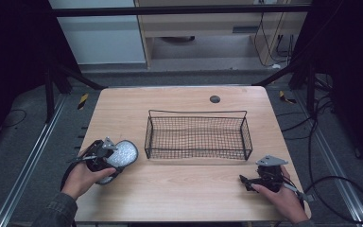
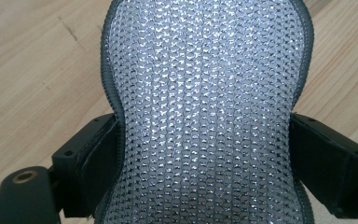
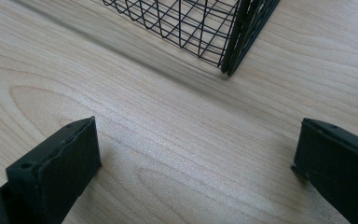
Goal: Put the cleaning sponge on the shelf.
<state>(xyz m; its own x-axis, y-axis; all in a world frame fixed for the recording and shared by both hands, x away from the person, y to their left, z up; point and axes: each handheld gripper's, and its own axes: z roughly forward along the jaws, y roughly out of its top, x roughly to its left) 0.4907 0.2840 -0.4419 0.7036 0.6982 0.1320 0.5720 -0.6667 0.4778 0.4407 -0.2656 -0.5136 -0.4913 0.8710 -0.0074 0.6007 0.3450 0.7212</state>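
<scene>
A silvery mesh-covered pad with a dark sewn edge (image 1: 122, 154) is held at the table's left side, just left of the black wire basket (image 1: 197, 135). My left gripper (image 1: 105, 160) is shut on the pad, and in the left gripper view the pad (image 2: 205, 112) is pinched at its narrow waist between the two black jaws. My right gripper (image 1: 248, 182) rests low at the front right of the table, open with nothing between its jaws. In the right gripper view the basket's near corner (image 3: 230, 51) stands ahead of it.
The wooden table (image 1: 179, 189) carries the basket at its middle, and a small dark round grommet (image 1: 214, 99) sits near the far edge. Cables trail off the right side onto the floor.
</scene>
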